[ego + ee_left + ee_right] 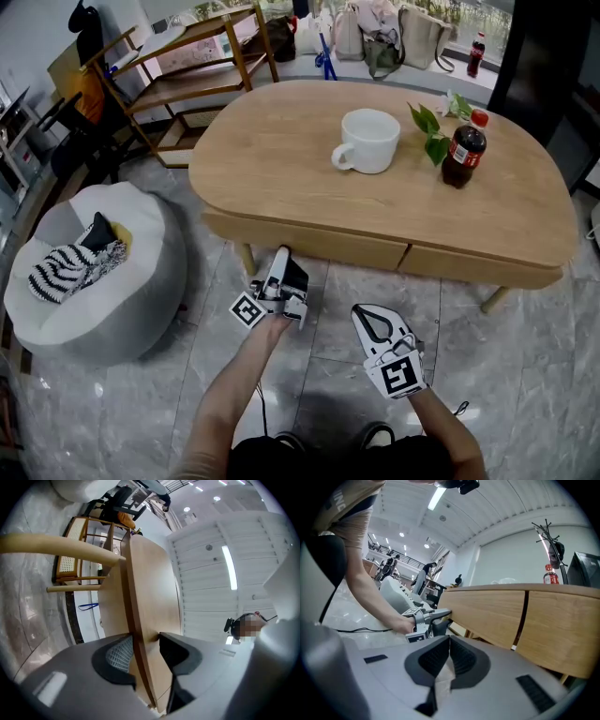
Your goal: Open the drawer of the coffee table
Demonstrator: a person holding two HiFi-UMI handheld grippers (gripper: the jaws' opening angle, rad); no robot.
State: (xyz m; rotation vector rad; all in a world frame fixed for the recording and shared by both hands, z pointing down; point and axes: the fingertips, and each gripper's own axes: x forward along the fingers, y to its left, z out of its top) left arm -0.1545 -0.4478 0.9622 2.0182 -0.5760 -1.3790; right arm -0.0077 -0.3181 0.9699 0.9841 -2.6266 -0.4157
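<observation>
The oval wooden coffee table [281, 159] has two drawer fronts under its near rim, a left one [309, 242] and a right one [478, 267]; both sit flush. My left gripper [283, 255] points up at the left drawer's lower edge. In the left gripper view that gripper [146, 641] stands open, and the drawer front's [154, 597] bottom edge runs between the jaws. My right gripper [367, 319] hangs low over the floor in front of the table. The right gripper view shows this gripper [450, 641] shut and empty, with the left gripper [443, 615] at the drawer front [487, 611].
On the tabletop stand a white mug [367, 141], a cola bottle [463, 150] and green leaves [431, 127]. A grey beanbag [103, 267] with a striped cloth lies left on the floor. A wooden shelf [197, 66] stands behind it. A table leg [246, 258] is beside the left gripper.
</observation>
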